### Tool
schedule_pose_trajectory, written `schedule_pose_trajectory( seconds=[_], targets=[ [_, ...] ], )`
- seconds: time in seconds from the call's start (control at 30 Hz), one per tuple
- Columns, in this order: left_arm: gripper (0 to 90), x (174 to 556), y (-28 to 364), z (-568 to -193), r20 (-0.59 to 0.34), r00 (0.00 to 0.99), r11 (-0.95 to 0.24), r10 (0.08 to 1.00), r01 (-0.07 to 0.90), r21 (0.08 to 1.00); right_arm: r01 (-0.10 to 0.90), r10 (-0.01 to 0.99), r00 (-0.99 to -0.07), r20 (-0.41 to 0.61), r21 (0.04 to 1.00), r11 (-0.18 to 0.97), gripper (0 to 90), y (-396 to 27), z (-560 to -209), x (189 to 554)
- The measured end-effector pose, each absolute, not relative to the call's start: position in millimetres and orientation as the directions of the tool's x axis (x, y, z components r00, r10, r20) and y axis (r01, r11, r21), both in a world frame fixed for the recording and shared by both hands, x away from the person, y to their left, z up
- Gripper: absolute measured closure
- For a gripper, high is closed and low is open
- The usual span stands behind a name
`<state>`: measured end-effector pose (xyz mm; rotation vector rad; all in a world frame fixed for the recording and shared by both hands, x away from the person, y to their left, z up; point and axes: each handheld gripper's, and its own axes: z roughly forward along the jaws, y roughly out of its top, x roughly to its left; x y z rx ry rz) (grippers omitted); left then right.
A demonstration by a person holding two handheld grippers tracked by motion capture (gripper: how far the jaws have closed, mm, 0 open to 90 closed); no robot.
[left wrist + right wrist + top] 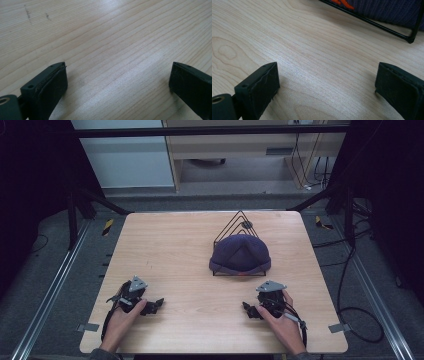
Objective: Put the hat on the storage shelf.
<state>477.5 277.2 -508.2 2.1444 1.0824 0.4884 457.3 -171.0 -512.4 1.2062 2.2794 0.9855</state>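
Both grippers parked on table (180, 245), jaws wide, nothing held.
L gripper (156, 304) & R gripper (248, 309) lie near front edge; navy beanie (240, 254) sits over wire stand (239, 222), just beyond R gripper.

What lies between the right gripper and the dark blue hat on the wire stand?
Nothing: in the high view, bare wooden table separates the right gripper from the hat on its wire stand.

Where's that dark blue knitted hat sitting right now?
In the high view the hat sits on a black wire rack, right of the table's middle and just beyond the right gripper.
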Motion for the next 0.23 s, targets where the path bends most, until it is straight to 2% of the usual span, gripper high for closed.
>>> schedule_pose_trajectory(
  seconds=[0.23],
  targets=[
    [1.2, 476.6, 277.1, -508.4, 0.029, 0.581, -0.424, 0.813, 0.558, 0.713, 0.564, 0.835, -0.55, -0.008, 0.733, 0.379, 5.7, -170.0, -512.8, 456.8]
  ],
)
